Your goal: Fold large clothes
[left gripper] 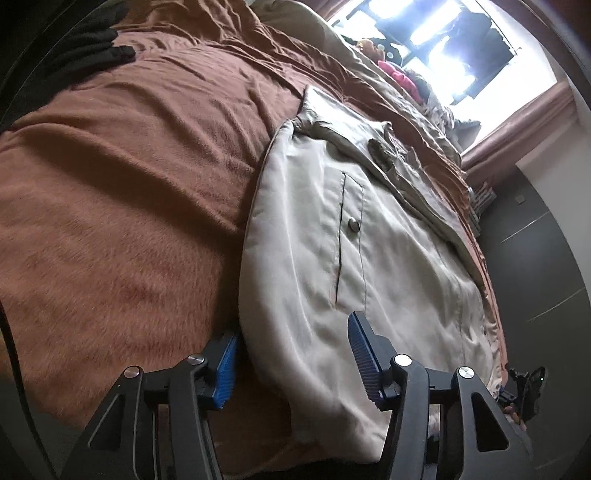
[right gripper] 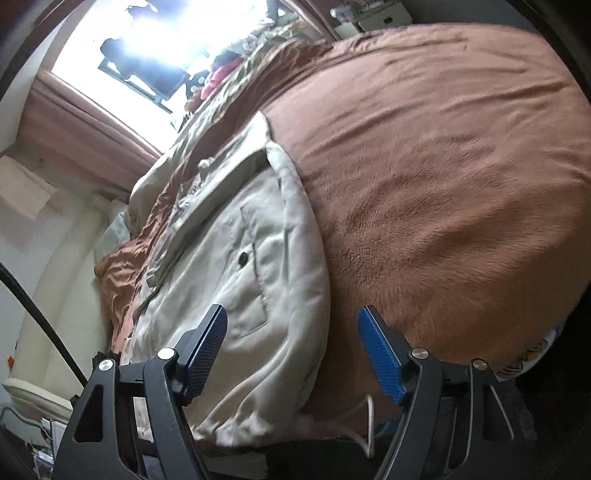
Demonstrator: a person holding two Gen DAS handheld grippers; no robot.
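A fuzzy rust-brown fleece blanket (left gripper: 122,206) is covering a wide bed and is lying in soft wrinkles toward the far side. Beyond the bed a bright window (left gripper: 439,33) is glaring, with a pinkish-brown curtain (left gripper: 517,129) hanging along its edge and a heap of pink and red items (left gripper: 399,74) sitting below the glass. A pile of black cloth (left gripper: 92,40) is resting on the blanket's far corner, and a dark panelled wardrobe front (left gripper: 532,258) is standing beside the bed. In the right wrist view a cream wall (right gripper: 22,236) and a black cable (right gripper: 40,321) are showing at the left.

A large pale beige padded jacket (left gripper: 325,266) is lying flat on the blanket near the bed's edge, its snap-buttoned pocket (left gripper: 351,236) facing up and its collar end pointing toward the window.

The left gripper (left gripper: 291,365), black-framed with blue ribbed pads, is standing wide open; the jacket's hem is lying between its fingers, one pad sitting at the jacket's outer edge by the blanket, the other over the fabric. It is gripping nothing.

The right gripper (right gripper: 291,354) is likewise spread wide, its fingers straddling the jacket's (right gripper: 255,280) lower edge, with one over the jacket and one over the blanket (right gripper: 443,177). Whether the pads are touching the cloth cannot be told.
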